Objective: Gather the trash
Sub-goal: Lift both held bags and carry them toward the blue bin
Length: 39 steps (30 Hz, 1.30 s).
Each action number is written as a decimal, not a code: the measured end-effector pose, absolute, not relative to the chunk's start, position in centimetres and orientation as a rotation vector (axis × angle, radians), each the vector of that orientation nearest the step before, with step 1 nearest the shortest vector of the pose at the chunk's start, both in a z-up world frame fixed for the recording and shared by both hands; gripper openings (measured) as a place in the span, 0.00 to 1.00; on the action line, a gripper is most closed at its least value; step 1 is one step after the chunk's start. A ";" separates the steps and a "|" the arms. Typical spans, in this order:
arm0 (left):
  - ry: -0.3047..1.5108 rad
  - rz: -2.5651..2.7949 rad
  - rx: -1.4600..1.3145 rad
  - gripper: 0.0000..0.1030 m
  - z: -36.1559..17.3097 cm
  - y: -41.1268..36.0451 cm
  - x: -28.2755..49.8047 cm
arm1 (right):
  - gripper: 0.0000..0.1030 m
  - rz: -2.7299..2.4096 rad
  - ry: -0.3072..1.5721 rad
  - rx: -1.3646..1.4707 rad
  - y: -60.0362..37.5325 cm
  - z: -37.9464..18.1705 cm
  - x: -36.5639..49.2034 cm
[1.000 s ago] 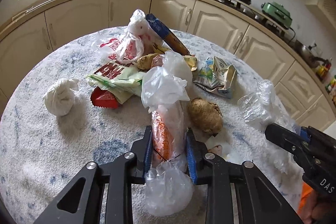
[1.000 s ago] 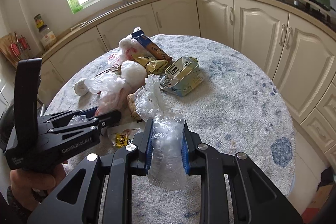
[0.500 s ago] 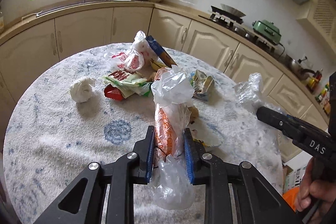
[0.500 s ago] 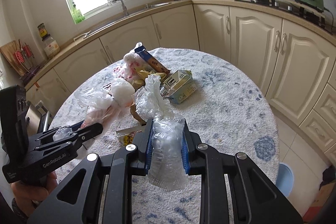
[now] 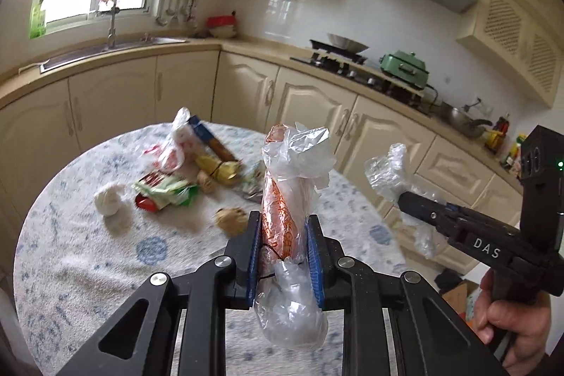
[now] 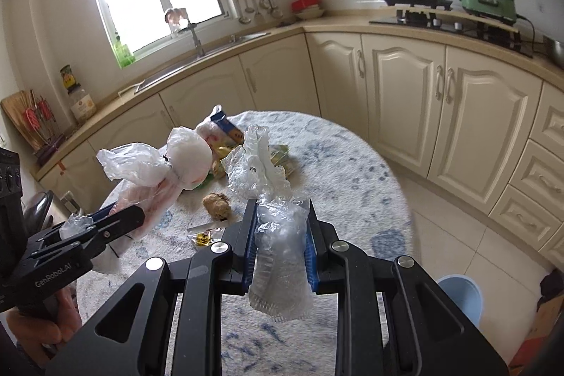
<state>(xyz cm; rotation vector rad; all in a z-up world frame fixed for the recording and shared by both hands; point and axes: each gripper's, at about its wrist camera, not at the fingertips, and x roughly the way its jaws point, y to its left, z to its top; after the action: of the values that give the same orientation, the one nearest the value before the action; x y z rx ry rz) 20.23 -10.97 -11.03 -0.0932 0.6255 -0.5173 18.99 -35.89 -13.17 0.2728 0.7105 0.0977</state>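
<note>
Left gripper (image 5: 283,247) clamps an orange wrapper in clear plastic (image 5: 282,217), centre frame, print unreadable. Right gripper (image 6: 280,245) pinches crumpled clear plastic (image 6: 278,235); remaining trash pile (image 5: 190,171) on table (image 5: 88,256) is blurred.

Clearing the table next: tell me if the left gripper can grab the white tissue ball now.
Probably not: the left gripper has its jaws shut on the orange wrapper bag, lifted clear of the tissue ball.

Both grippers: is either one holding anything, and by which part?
Left gripper is shut on the orange sausage in a clear bag, clamped around its lower middle. Right gripper is shut on crumpled clear plastic wrap, pinched about mid-length.
</note>
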 end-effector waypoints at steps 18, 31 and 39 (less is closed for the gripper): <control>0.723 -0.668 0.070 0.08 -13.5 -24.0 20.9 | 0.22 -0.071 0.655 0.345 -45.4 -12.2 13.9; 0.818 -0.720 0.252 0.26 -17.0 -27.1 21.1 | 0.22 -0.060 0.759 0.404 -46.2 -17.5 14.0; 0.850 -0.700 0.300 0.31 -19.0 -27.7 21.1 | 0.22 -0.071 0.751 0.403 -46.5 -17.0 13.4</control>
<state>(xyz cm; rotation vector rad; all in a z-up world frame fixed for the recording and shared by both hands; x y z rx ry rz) 21.07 -27.66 -19.03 0.2998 0.8503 -0.7004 13.38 -46.50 -17.04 0.4025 0.7513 -0.0707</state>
